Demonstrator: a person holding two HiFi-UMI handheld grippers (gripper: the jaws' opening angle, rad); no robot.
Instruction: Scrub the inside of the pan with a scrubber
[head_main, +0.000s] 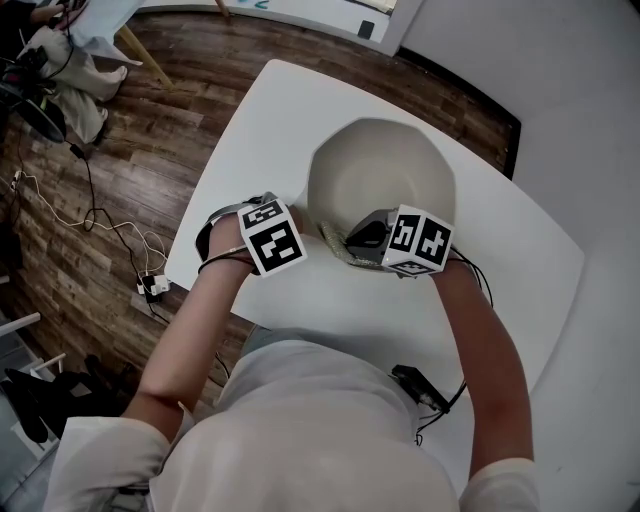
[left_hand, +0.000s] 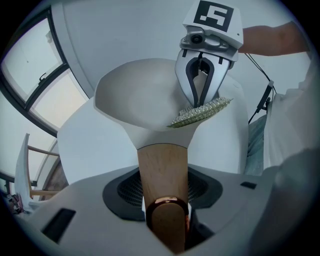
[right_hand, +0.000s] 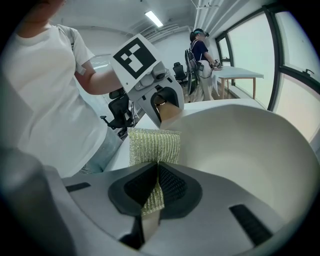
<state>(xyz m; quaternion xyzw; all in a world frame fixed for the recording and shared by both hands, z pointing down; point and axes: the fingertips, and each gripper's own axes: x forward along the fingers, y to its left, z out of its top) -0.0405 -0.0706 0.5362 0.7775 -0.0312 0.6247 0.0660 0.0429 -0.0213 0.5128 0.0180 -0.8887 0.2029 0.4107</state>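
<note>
Pan (head_main: 385, 170), white with a wooden handle (left_hand: 162, 165), is set on the white tabletop (head_main: 270, 110). The handle is clamped between the fingers of the left gripper (left_hand: 165, 210). The scrubber (right_hand: 154, 145) is pinched by the right gripper (right_hand: 151, 197) fingers and held at the pan's near rim, beside the handle base.

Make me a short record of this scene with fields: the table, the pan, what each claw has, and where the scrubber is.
surface: white table
pan: white, upright on the table, nothing seen inside it
left claw: shut on the pan's wooden handle
right claw: shut on the scrubber
scrubber position: glittery yellow-green, at the pan's near rim beside the handle
contact with the inside: cannot tell
</note>
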